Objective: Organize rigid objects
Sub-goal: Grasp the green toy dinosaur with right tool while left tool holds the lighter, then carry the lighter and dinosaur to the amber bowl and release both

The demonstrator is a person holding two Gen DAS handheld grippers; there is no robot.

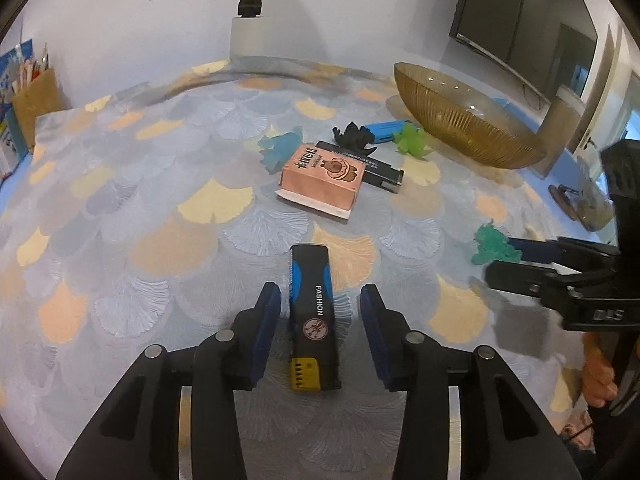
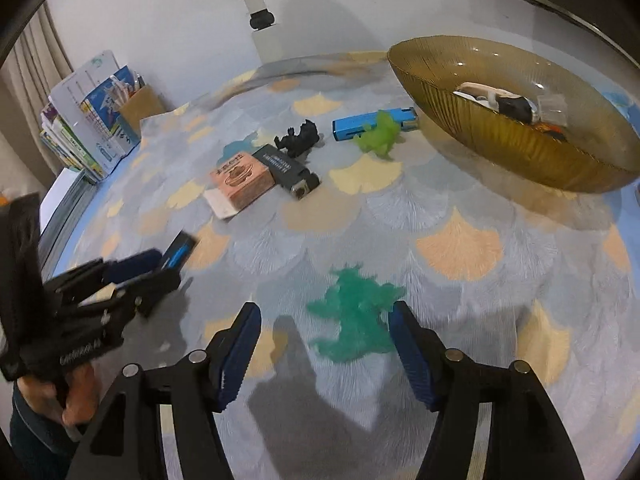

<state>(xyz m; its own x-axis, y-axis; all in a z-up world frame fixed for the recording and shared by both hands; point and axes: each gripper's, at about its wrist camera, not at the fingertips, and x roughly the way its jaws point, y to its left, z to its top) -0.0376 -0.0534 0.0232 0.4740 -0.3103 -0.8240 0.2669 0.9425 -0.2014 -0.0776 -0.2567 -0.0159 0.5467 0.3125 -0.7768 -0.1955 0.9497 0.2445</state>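
My left gripper [image 1: 320, 304] is open, with a black and blue "FASHION" lighter [image 1: 314, 320] lying on the cloth between its fingers, untouched. My right gripper [image 2: 324, 324] is open around a teal dinosaur toy [image 2: 356, 320] on the cloth; it also shows in the left wrist view [image 1: 494, 246]. Farther off lie a pink box [image 1: 322, 178], a black lighter [image 1: 376, 164], a black dinosaur [image 1: 354, 134], a blue lighter [image 2: 360, 124], a green dinosaur [image 2: 380, 134] and a pale blue dinosaur [image 1: 280, 148]. An amber glass bowl [image 2: 500, 136] holds several small items.
The table is covered by a fan-patterned cloth [image 1: 160, 200]. A stack of books and a cardboard holder [image 2: 100, 120] stand at the far left. A white post [image 1: 250, 8] rises behind the table. A dark screen [image 1: 520, 12] hangs at the right wall.
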